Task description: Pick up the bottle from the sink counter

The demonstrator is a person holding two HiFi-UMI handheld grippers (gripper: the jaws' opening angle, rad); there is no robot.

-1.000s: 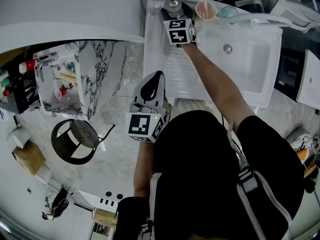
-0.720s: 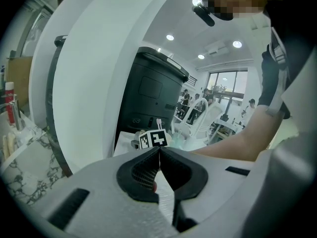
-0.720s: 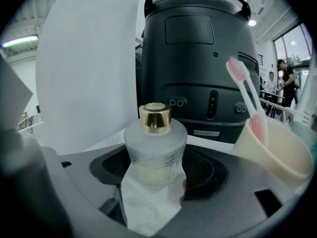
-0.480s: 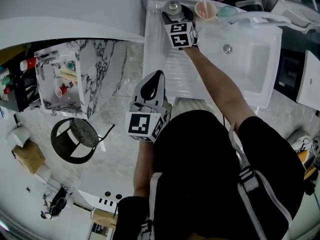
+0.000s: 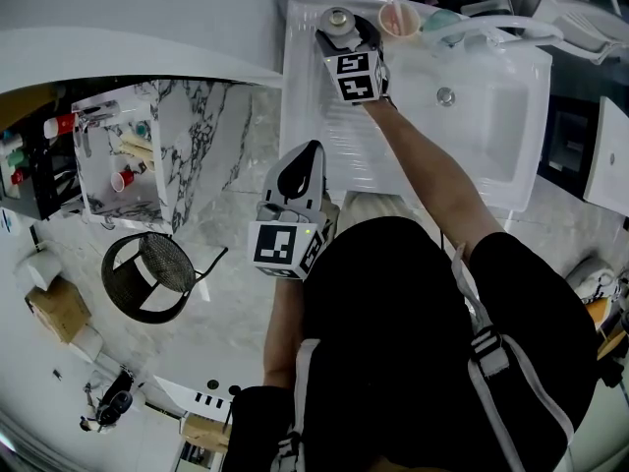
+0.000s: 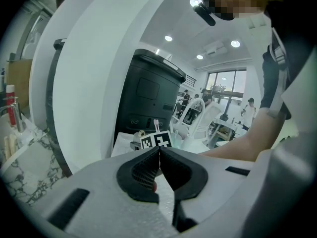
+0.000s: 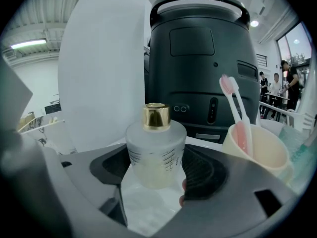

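Observation:
A frosted glass bottle (image 7: 156, 152) with a gold cap stands upright at the back left corner of the white sink counter (image 5: 313, 126). In the head view the bottle (image 5: 339, 17) shows just beyond the marker cube. My right gripper (image 7: 156, 175) is open, and its black pads (image 7: 200, 172) flank the bottle's lower body closely on both sides. I see the right gripper (image 5: 341, 31) at the top of the head view, at the end of an outstretched arm. My left gripper (image 5: 312, 148) hangs near the counter's front edge, shut with nothing in it (image 6: 159, 151).
A beige cup (image 7: 257, 150) with pink toothbrushes stands right of the bottle, also seen in the head view (image 5: 397, 18). The sink basin (image 5: 491, 116) lies to the right. A large black bin (image 7: 198, 58) rises behind the counter. A wire basket (image 5: 147, 275) sits on the floor to the left.
My right gripper has moved forward along the counter, so that its jaws now stand around the bottle. The left gripper has stayed in place.

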